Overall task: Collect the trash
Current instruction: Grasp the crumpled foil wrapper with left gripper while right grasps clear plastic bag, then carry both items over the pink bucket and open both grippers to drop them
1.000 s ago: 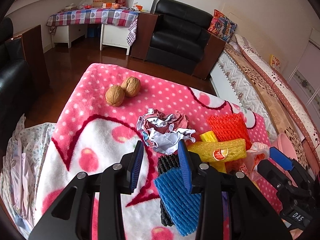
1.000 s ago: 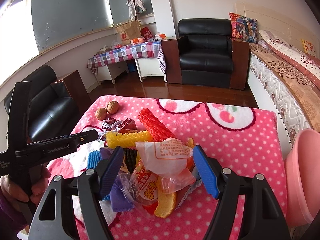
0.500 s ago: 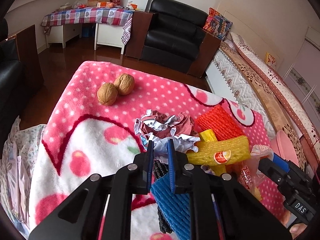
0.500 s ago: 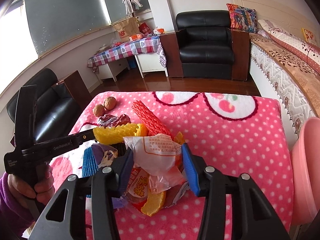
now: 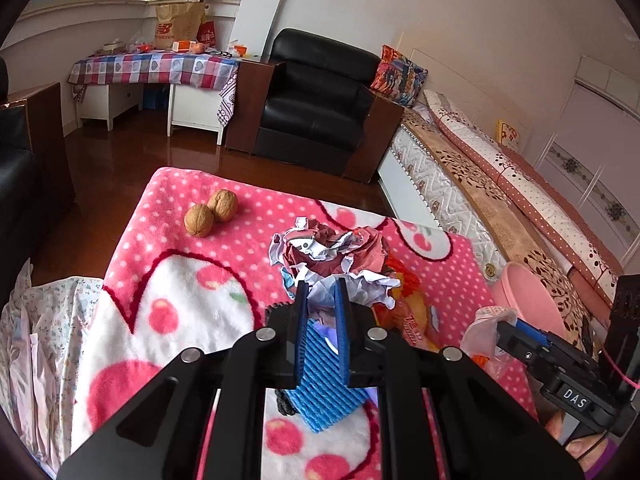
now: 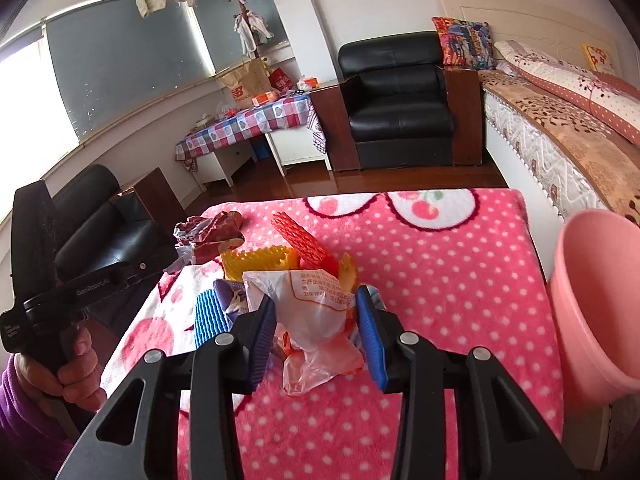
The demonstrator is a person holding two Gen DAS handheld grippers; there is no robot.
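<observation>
Two claws lifted trash from a pink polka-dot blanket, the pink bin waiting at the right.

A crumpled paper wad (image 5: 332, 258) hung pinched by its near edge in the left claw (image 5: 321, 292), whose jaws stood narrow on it, while the right claw (image 6: 316, 316) was closing on a clear plastic wrapper (image 6: 316, 312) caught between its pads. Both pieces stood just ahead of their claws above the blanket (image 6: 440, 280) covering the counter. The pink bin (image 6: 596, 304) stood off the counter's right edge, close beside the right claw and well apart from the left, so the wrapper looked likelier to go in first. Left on the blanket were a blue foam net (image 5: 324, 384), a yellow foam net (image 6: 256, 260), a red foam net (image 6: 300, 240) and two walnuts (image 5: 210, 212) near the far corner.
</observation>
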